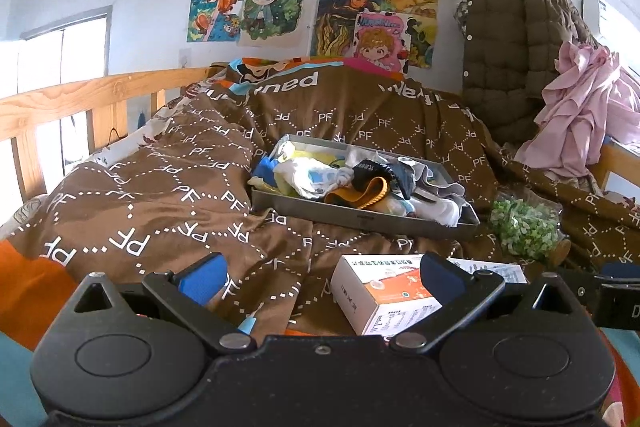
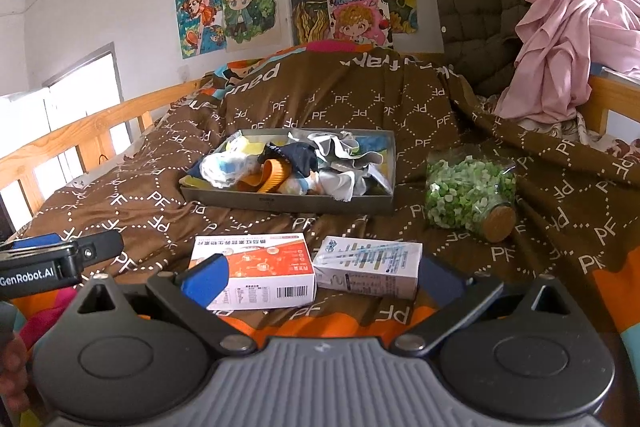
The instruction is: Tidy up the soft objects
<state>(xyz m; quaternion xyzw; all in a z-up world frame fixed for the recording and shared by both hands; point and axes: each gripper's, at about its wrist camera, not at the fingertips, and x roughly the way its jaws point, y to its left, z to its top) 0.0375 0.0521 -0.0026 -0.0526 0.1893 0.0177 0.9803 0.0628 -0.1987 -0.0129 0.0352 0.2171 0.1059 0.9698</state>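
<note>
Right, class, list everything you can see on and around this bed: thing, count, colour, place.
tray: one, grey, mid-bed, holding crumpled socks and cloths, mixed colours
orange-and-white box: one, near edge, left
white-and-blue box: one, right of it
corked jar: one, clear with green-white pieces, lying right of tray
duvet: one, brown, PF print
quilted jacket: one, olive, back right
pink garment: one, beside jacket
drawings: many, colourful, wall
bed rail: wooden, left
left gripper: black, open
right gripper: black, open

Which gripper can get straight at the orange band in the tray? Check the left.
Probably yes: the left gripper is open and empty, the orange band lies on top in the tray, with only bedspread between.
</note>
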